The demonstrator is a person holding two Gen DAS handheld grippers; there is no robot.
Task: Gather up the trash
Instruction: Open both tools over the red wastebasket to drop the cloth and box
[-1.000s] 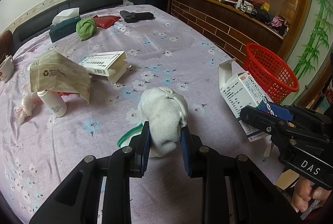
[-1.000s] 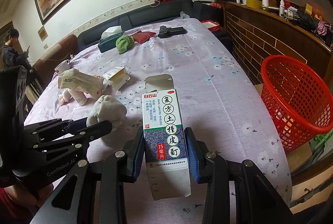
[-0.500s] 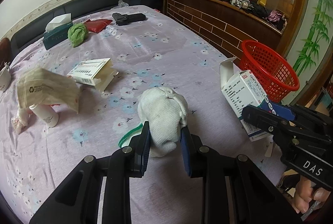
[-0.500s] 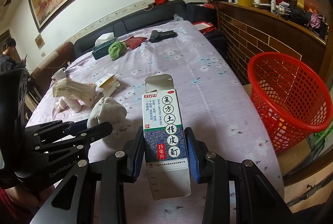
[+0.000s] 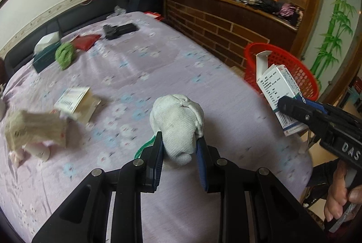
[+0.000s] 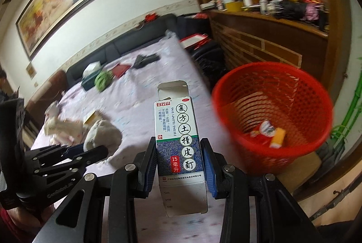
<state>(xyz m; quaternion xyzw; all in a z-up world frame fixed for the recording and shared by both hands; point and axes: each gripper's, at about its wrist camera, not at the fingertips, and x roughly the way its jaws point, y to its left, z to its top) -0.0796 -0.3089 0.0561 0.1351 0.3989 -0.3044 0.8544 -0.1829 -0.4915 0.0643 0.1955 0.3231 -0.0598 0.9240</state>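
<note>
Red basket (image 6: 271,112) mouth wide open, only scraps at btm. Bare cloth (image 5: 158,62) left of basket. Brick counter (image 5: 226,28) close behind basket; clutter farther left.

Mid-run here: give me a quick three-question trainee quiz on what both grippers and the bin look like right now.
1. True or false: the red plastic mesh basket is empty.
2. What does the left gripper hold? A) balled-up white knitted cloth B) green rag C) tissue box
3. Fill in: the right gripper grips a white and blue cardboard medicine box whose top flap is ____.

Key: 1 false, red and yellow packaging lies at the bottom; 2 A; 3 open.
</note>
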